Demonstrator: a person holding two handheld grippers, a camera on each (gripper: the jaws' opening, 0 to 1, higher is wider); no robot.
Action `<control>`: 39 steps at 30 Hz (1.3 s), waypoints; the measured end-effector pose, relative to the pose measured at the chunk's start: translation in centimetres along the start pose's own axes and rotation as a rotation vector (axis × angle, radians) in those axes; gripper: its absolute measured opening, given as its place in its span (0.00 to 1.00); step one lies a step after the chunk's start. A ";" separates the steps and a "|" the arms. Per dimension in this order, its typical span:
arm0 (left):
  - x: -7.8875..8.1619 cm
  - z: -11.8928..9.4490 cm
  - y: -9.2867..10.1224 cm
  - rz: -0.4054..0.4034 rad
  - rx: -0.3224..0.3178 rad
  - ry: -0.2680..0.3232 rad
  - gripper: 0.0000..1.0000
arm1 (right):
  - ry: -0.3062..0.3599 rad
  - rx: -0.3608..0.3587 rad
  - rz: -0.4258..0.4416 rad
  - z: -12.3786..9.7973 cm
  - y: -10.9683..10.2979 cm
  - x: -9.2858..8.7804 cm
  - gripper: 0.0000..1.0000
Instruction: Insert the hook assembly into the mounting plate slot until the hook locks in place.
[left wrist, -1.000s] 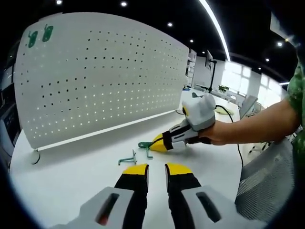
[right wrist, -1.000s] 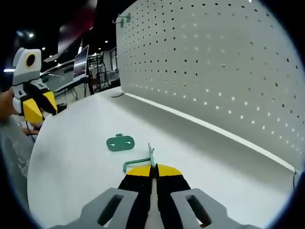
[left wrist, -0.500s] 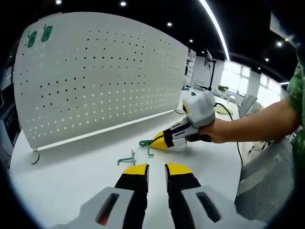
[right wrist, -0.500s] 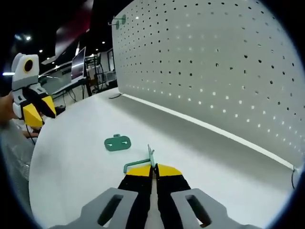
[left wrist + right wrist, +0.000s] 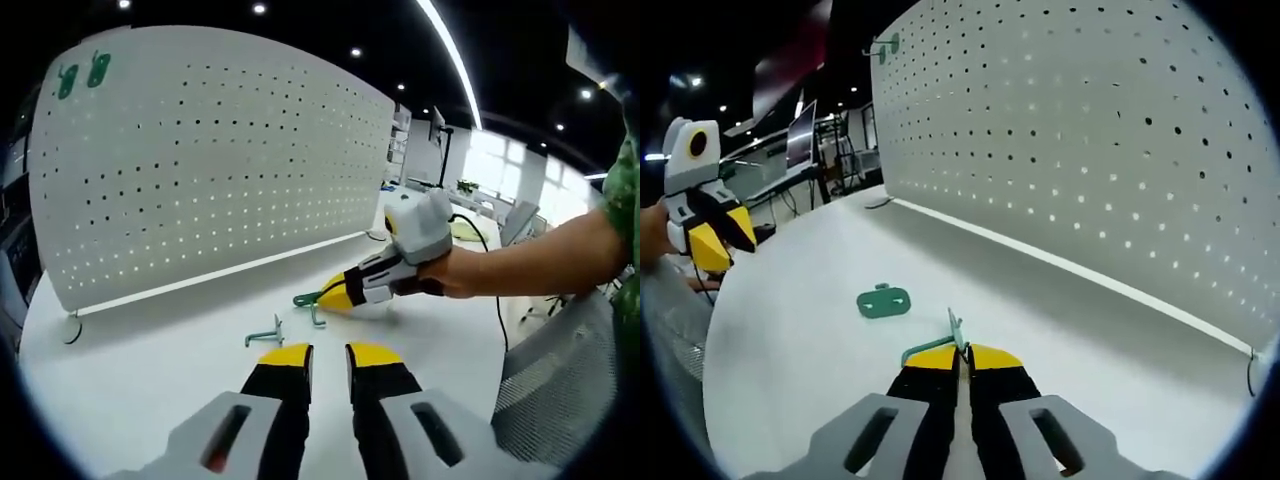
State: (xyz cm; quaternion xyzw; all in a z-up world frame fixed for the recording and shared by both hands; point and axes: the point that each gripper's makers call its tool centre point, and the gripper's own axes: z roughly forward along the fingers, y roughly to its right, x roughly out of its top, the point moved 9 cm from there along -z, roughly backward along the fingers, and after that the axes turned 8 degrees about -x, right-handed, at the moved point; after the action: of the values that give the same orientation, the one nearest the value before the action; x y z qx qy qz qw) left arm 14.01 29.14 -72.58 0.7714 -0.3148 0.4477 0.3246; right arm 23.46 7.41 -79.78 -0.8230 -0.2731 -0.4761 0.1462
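- While the white pegboard [image 5: 210,160] stands upright across the back of the white table [image 5: 130,370], it takes up the 9-to-1 o'clock part of the left gripper view; in the right gripper view the same board [image 5: 1090,150] runs from 12 to 4 o'clock.
- Two green pieces [image 5: 82,74] hang on the board near its upper corner, at about 10 o'clock in the left gripper view; whether they are plates or hooks is too small to tell.
- A person's bare forearm [image 5: 540,265] comes in from 3 o'clock in the left gripper view, the hand wrapped round the right gripper's body.
- The right gripper [image 5: 962,352] has its yellow-tipped jaws pressed together on a green hook assembly [image 5: 940,338]; the hook's flat tab sticks up between the tips and its bent arm points toward 9 o'clock. In the left gripper view this gripper [image 5: 328,296] sits low over the table with the hook [image 5: 310,302] at its tips.
- The left gripper [image 5: 329,354] has its jaws spread with a clear gap, holding and touching nothing; in the right gripper view it [image 5: 715,240] hangs at 9 o'clock, well apart from the hook.
- A second green hook [image 5: 266,333] lies on the table just beyond the left gripper's tips, toward 11 o'clock.
- A green mounting plate [image 5: 883,300] lies flat on the table, near the held hook but not touching it.
- No readable writing or brand.
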 end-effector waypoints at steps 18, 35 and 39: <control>0.3 0.1 0.6 0.040 -0.012 -0.001 0.14 | -0.012 0.014 0.048 -1.0 0.3 0.9 0.02; 1.7 -0.4 1.2 0.100 -0.019 0.062 0.16 | 0.039 0.058 0.068 -3.1 -0.7 5.1 0.02; 2.3 -0.9 1.3 0.121 -0.009 0.094 0.16 | 0.050 0.071 0.062 -3.9 -1.2 6.4 0.02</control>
State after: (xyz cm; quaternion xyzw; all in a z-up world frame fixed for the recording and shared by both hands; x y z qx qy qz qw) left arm 13.52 28.64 -69.87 0.7275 -0.3473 0.5008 0.3151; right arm 22.58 8.43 -72.29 -0.8133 -0.2604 -0.4817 0.1969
